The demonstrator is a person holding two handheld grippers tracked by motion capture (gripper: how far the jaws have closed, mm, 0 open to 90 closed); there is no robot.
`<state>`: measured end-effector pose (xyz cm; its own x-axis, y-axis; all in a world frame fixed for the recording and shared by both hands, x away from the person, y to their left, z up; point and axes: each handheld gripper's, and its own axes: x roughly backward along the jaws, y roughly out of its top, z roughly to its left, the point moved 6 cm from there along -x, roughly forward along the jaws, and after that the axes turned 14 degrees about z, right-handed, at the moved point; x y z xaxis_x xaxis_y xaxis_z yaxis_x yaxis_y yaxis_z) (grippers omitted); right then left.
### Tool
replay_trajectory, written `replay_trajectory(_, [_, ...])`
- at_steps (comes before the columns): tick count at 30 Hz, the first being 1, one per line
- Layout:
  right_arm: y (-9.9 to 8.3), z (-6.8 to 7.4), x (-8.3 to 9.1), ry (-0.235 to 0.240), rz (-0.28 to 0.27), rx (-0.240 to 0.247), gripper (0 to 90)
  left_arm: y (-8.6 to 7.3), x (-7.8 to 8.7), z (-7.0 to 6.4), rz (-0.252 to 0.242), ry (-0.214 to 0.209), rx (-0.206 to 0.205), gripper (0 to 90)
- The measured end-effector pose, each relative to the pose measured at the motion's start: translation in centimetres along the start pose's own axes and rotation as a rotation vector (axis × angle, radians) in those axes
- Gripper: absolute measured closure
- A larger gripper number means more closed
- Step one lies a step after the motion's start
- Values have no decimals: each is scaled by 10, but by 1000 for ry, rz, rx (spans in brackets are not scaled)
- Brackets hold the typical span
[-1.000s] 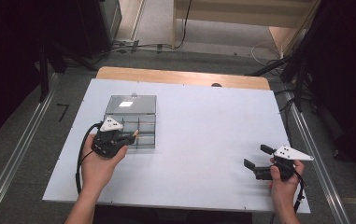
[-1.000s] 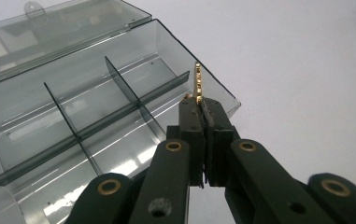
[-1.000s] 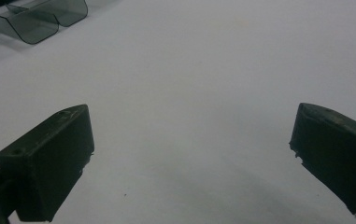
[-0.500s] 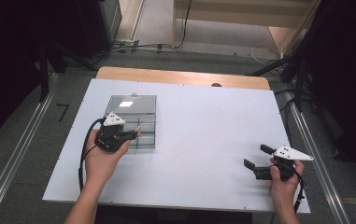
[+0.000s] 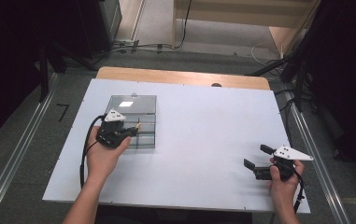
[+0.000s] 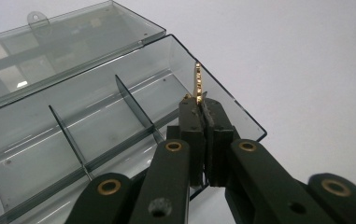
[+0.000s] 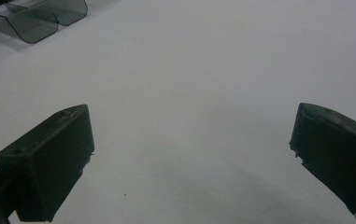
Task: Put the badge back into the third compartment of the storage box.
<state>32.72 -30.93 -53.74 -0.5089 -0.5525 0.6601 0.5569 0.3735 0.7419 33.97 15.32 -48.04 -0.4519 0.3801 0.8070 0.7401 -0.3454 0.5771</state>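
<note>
Spread right gripper (image 7: 189, 158) above table (image 7: 203, 70)

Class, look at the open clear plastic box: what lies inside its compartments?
The compartment box shows only thin dividers and bare floors where visible. The left gripper, shut on a small gold piece, covers the near corner, so that part cannot be checked.

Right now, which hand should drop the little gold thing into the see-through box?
Left. The left gripper already pinches the gold piece above the open box; the right gripper waits open, far off.
</note>
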Motion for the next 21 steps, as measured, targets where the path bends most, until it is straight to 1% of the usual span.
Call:
replay_trajectory(7, [0,0,0,0,3,-2,0,7,-5,4,-5,-11,9,892])
replay_trajectory(15, [0,0,0,-2,3,-2,0,16,-12,7,4,-11,9,892])
replay_trajectory(21, [0,-1,0,-6,-1,-6,0,19,-17,12,6,-23,26,892])
